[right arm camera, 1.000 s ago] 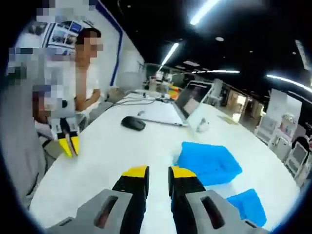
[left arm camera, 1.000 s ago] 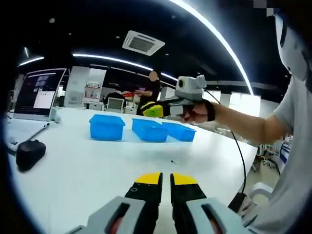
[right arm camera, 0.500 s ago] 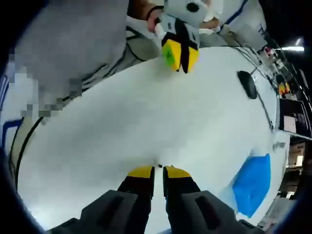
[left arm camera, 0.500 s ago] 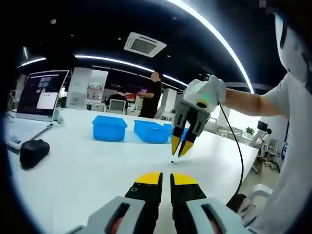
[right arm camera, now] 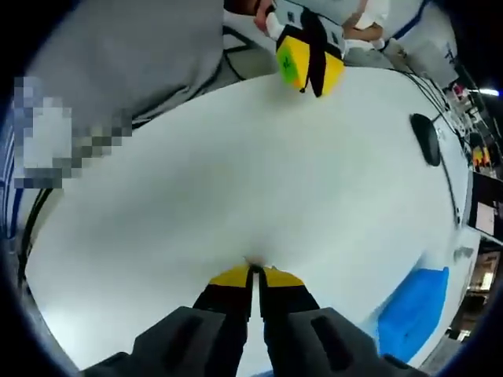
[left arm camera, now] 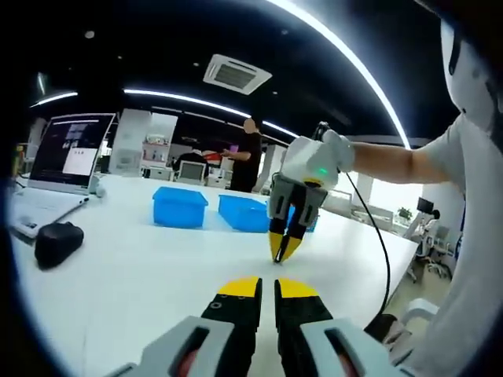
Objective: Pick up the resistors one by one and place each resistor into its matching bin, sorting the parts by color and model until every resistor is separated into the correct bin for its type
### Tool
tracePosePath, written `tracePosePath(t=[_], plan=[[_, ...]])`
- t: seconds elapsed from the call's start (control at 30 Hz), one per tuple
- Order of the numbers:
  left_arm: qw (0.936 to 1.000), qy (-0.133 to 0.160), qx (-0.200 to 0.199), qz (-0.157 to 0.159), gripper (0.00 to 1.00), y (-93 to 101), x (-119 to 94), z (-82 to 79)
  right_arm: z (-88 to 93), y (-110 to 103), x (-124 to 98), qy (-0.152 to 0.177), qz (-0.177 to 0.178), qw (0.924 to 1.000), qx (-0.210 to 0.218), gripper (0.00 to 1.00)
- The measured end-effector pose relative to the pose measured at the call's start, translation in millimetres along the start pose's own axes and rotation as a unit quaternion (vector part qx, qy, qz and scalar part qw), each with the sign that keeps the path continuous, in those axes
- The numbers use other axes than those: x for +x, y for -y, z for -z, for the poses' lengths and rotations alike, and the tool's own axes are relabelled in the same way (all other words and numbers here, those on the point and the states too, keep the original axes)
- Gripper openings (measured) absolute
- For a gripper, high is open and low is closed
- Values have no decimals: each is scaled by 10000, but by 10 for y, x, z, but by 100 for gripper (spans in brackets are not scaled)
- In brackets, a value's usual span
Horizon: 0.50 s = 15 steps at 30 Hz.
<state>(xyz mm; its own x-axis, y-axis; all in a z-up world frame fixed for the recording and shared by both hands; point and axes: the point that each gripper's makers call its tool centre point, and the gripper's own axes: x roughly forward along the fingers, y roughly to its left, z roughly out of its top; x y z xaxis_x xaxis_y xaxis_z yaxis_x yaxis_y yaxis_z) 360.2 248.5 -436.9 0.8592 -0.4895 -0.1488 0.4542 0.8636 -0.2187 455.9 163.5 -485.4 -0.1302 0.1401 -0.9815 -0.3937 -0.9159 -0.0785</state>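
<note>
— So, what does the left gripper view give us?

— Its own left gripper (left arm camera: 266, 289) rises from the bottom, yellow tips over a white table (left arm camera: 141, 275), jaws nearly together with a narrow gap and nothing between them. Ahead of it the right gripper (left arm camera: 280, 253) points down at the table, held by a person's hand (left arm camera: 334, 153), its yellow tips drawn together right at the surface. If a resistor sits there, it is too small to make out in this view.

— And the bins?

— Three blue bins in a row beyond the right gripper: the left bin (left arm camera: 179, 206), the middle bin (left arm camera: 244, 213), and a third bin (left arm camera: 313, 217) mostly hidden behind the gripper. A black mouse (left arm camera: 56, 240) lies on the left, with a laptop (left arm camera: 69, 153) behind it. Another person (left arm camera: 245, 161) stands in the background.

— Now the right gripper view?

— The right gripper (right arm camera: 255, 272) has its jaws pressed together with barely a slit between them, tips down on the table (right arm camera: 196, 188). A tiny pale speck, the resistor (right arm camera: 253, 263), sits right at the tips; I cannot tell whether it is pinched or just touching them. Across the table the left gripper (right arm camera: 312, 67) shows near the top, its yellow tips close together. A blue bin (right arm camera: 414, 308) lies at the lower right, and the mouse (right arm camera: 428, 139) is at the right edge.
</note>
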Motion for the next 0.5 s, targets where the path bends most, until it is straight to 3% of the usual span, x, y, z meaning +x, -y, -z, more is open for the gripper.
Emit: tracePosePath(t=[0.17,0.3,0.37,0.43,0.5], plan=[[10000,-6,-16,-38,10,-49,-22,13,-26,-3,-4,196,134,9995,216,6],[10000,-8,-22,-52,10,-81,-17,15,-127,72,-52,625,450,9955,549,6],[10000,-4,-28,-46,10,-92,-6,12,-218,200,-133,1073,765,9872,894,6],[10000,-14,-34,-37,10,-93,9,17,-293,407,-276,1662,1245,9690,1337,6],[10000,-22,-40,-18,10,-87,20,18,-310,537,-370,2026,1552,9540,1574,6]])
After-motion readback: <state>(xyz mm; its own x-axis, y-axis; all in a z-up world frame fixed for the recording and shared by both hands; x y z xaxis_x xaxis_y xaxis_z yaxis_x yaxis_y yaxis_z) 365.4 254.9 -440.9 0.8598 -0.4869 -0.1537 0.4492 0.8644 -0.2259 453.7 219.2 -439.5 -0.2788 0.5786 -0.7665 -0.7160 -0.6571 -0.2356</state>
